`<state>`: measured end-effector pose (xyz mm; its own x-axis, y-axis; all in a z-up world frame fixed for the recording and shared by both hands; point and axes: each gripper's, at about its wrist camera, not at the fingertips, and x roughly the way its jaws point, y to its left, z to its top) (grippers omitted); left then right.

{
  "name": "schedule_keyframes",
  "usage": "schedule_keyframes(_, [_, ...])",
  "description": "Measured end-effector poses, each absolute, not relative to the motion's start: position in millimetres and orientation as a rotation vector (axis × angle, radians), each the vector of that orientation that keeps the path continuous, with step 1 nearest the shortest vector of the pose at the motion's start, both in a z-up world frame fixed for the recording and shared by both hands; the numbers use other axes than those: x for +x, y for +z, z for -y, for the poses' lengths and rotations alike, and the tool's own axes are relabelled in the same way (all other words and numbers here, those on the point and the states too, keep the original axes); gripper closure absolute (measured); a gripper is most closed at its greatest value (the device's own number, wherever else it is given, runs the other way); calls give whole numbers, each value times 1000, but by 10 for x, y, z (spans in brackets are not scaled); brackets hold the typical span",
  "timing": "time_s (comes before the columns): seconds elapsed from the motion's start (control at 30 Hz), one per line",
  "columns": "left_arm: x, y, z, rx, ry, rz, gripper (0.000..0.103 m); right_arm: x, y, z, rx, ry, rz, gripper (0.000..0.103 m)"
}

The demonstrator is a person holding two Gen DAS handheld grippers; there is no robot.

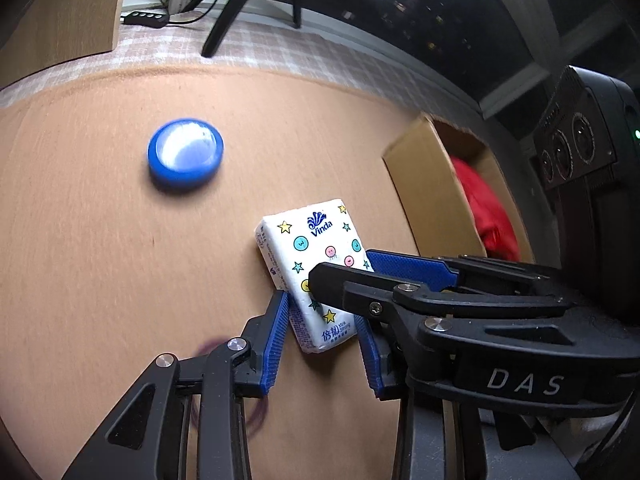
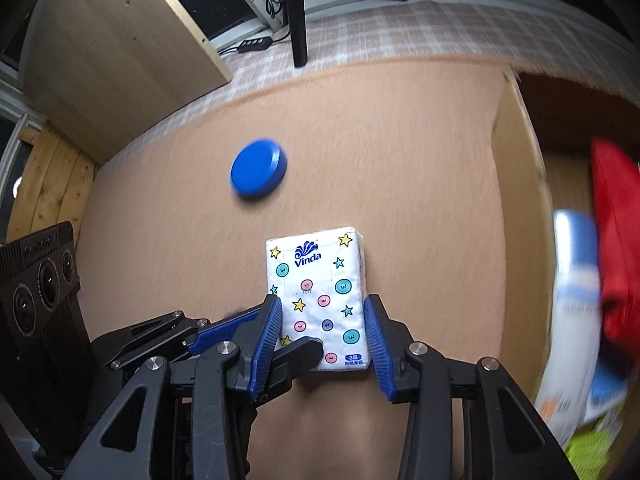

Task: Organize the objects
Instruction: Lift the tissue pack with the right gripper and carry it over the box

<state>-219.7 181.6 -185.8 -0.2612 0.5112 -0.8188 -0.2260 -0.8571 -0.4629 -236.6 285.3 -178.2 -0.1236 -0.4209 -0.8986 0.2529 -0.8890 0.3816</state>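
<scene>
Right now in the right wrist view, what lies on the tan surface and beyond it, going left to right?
Black camera unit of the other tool → blue round lid → Vinda tissue pack → cardboard box wall → white and blue bottle → red cloth.

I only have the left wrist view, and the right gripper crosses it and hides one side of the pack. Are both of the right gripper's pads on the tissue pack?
Observer: Yes. In the right wrist view the right gripper has a blue pad against each long side of the tissue pack.
Operator: What is in the box besides the red thing?
Observer: A blurred white-and-blue item lies beside the red item in the cardboard box.
</scene>
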Motion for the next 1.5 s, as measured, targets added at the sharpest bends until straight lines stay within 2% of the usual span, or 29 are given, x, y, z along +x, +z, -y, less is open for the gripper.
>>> schedule_keyframes(0.33, [-1510, -1778, -1907, -1548, 2127, 226, 67, -1642, -1811, -3070, 1703, -2041, 311, 64])
schedule_keyframes(0.6, [-1032, -1803, -1888, -1533, 2122, 234, 66, -1210, -1821, -3189, 1667, -2062, 339, 64])
schedule_keyframes(0.97, [-826, -1879, -1901, -1526, 2114, 268, 66, -1023, -1847, -3247, 1641, -2080, 331, 64])
schedule_keyframes(1.23, [-736, -1761, -1921, -1506, 2141, 267, 67, -939, -1656, -3237, 1584, -2115, 292, 64])
schedule_keyframes(1.5, [-679, -1304, -2040, -1397, 2180, 225, 67, -899, -1219, -3447, 1463, -2199, 314, 64])
